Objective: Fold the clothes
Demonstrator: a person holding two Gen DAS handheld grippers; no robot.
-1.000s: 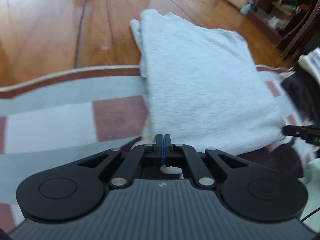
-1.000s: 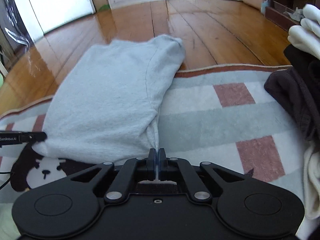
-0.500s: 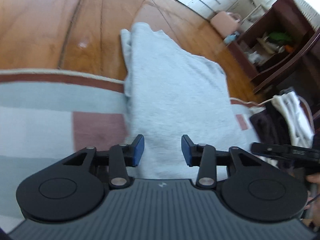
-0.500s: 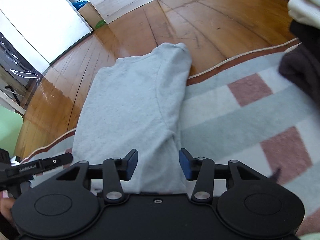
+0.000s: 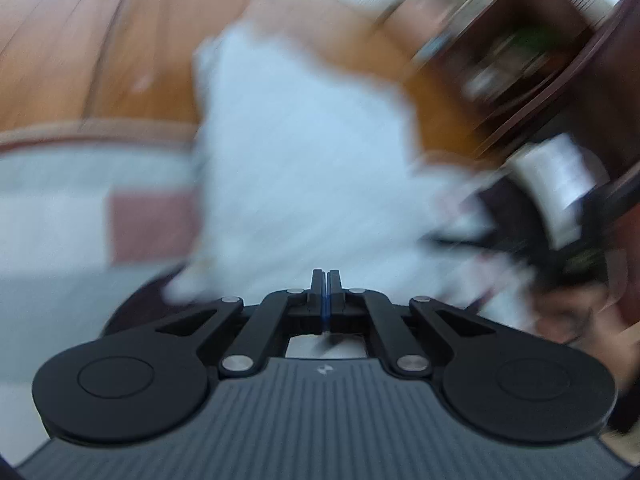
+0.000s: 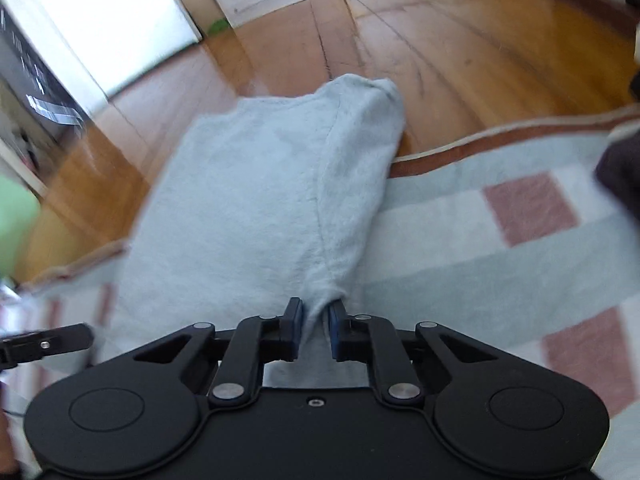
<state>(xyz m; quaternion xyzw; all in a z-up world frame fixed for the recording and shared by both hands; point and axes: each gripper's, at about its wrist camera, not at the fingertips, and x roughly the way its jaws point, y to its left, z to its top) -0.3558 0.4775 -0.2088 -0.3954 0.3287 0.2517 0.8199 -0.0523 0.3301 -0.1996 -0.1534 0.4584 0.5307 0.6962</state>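
The grey top (image 6: 256,200) lay half on the rug (image 6: 460,248), far end on the floor. Left hand-held gripper (image 5: 324,276) was pressed together at its near hem; right hand-held gripper (image 6: 316,312) was closing around a near-right fold. I'd grab both corners evenly before lifting.

We see bare wooden floor (image 6: 460,52) beyond grey garment (image 6: 260,200), open for passage. Checked rug (image 6: 500,248) right of garment lies clear up to dark clothes pile (image 6: 620,176) at right edge. Left: cardboard box (image 6: 200,4) and dark cabinet (image 6: 28,80) stand well back. Left view, blurred: dark wooden shelf unit (image 5: 560,40) blocks far right.
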